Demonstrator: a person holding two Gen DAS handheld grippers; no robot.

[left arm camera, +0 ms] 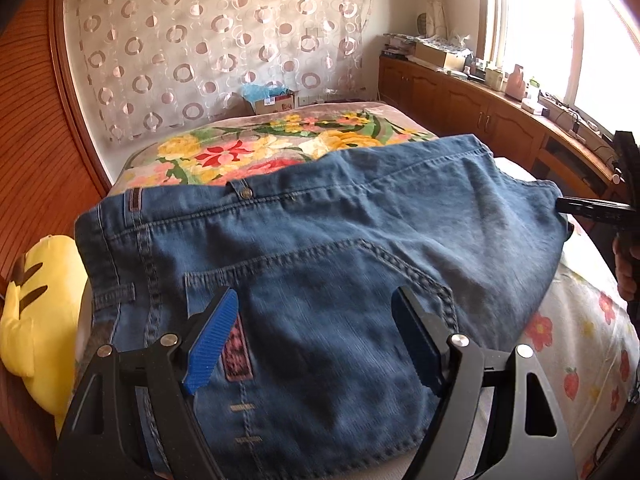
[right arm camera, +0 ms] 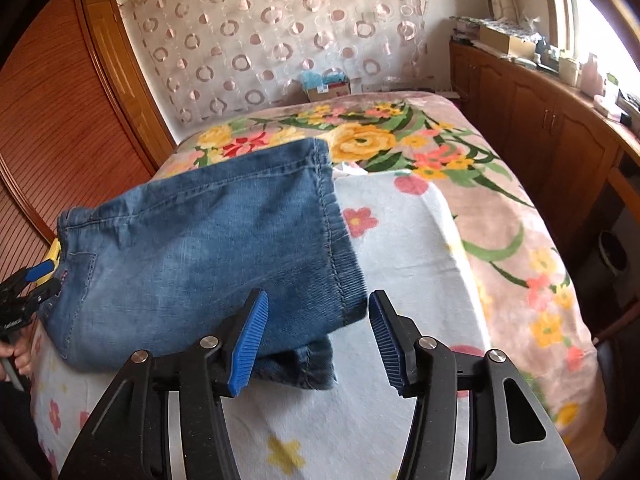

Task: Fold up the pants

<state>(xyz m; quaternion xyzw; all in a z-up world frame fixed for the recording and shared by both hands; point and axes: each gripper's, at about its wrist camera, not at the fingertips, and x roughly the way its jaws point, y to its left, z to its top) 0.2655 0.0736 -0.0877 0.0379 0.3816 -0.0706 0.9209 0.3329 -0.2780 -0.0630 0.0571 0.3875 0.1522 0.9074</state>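
On the bed my jeans lie folded at frame centre-left, both left tongs and right tongs released above them, so I fear the loose hem flopping open if nudged.

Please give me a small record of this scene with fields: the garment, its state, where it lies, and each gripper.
garment: blue jeans
state: folded, leg hems laid over toward the waist
surface: bed with floral sheet
left gripper: open above back pocket, holding nothing
right gripper: open, hem corner between the jaws, not pinched
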